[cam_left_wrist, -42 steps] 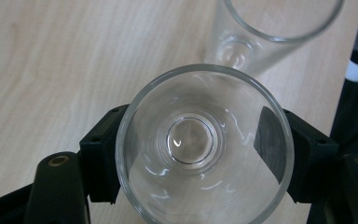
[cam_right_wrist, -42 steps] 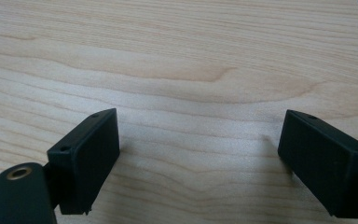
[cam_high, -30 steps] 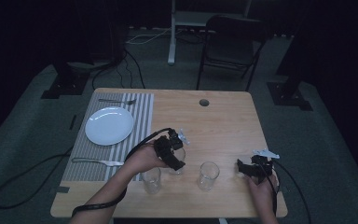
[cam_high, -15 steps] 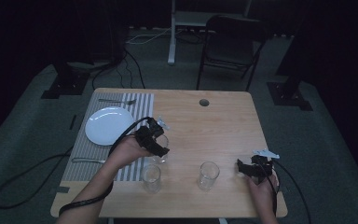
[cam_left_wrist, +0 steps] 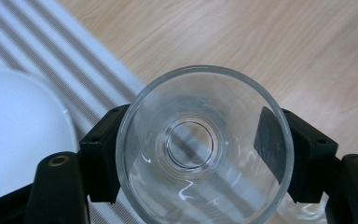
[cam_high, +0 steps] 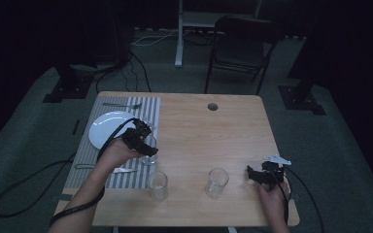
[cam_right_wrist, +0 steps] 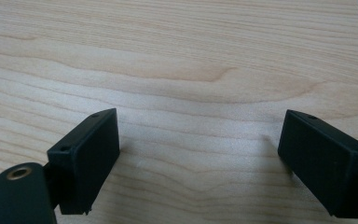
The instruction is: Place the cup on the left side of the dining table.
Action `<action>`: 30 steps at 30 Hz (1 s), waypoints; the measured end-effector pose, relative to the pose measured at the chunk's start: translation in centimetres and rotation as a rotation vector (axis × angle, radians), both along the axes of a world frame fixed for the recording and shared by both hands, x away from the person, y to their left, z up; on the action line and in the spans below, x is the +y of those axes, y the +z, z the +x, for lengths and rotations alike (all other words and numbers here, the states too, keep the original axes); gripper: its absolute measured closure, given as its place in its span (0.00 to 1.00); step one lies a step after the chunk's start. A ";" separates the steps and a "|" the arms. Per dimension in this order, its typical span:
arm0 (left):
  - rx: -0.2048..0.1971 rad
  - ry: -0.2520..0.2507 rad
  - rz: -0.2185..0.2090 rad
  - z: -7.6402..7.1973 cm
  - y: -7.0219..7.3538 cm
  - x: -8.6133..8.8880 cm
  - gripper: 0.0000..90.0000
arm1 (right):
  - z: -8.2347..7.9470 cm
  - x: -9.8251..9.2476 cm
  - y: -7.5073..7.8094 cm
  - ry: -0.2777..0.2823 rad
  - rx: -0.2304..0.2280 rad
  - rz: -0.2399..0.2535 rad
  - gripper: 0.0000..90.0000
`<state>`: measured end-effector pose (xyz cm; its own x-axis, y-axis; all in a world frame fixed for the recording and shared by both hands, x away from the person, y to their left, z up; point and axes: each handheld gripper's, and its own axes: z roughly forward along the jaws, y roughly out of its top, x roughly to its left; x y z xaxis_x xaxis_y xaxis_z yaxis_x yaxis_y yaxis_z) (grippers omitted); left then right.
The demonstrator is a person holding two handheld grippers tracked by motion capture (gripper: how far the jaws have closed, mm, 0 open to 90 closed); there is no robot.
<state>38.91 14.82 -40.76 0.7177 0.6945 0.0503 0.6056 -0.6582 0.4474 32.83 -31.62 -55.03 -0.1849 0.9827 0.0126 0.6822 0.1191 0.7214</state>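
The left gripper (cam_high: pixel 144 141) clamps a glass (cam_left_wrist: pixel 204 144) over the mat's (cam_high: pixel 148 109) right edge, seemingly to set it beside the plate (cam_high: pixel 108 128), while the right gripper (cam_high: pixel 258 175) waits wide open and empty near the table's (cam_high: pixel 213 126) right edge.

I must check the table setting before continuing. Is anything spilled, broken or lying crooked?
Nothing stands out. The glass in the left hand-held gripper looks whole and empty. The two other glasses stand upright, and the plate lies on the striped mat.

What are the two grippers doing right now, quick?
Left gripper: closed on a clear glass, at the striped placemat's edge.
Right gripper: open, holding nothing, over bare wooden table.
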 end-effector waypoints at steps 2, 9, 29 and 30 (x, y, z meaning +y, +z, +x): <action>0.001 0.015 0.006 0.2 -0.1 0.5 0.32 | 0.0 0.0 0.0 0.000 0.000 0.000 0.14; 0.008 0.077 0.013 0.7 -0.6 2.7 0.32 | 0.0 0.0 0.0 0.001 -0.001 -0.001 0.14; 0.029 0.194 0.004 1.6 -2.1 6.1 0.32 | 0.0 0.0 0.0 0.002 -0.001 -0.001 0.14; 0.034 0.191 0.017 1.6 -2.3 6.1 0.32 | 0.0 0.0 0.0 0.002 -0.001 -0.001 0.14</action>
<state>40.50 20.91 -43.02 0.5745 0.8174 0.0412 0.7345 -0.5372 0.4146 32.83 -31.64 -55.03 -0.1864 0.9824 0.0112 0.6816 0.1211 0.7216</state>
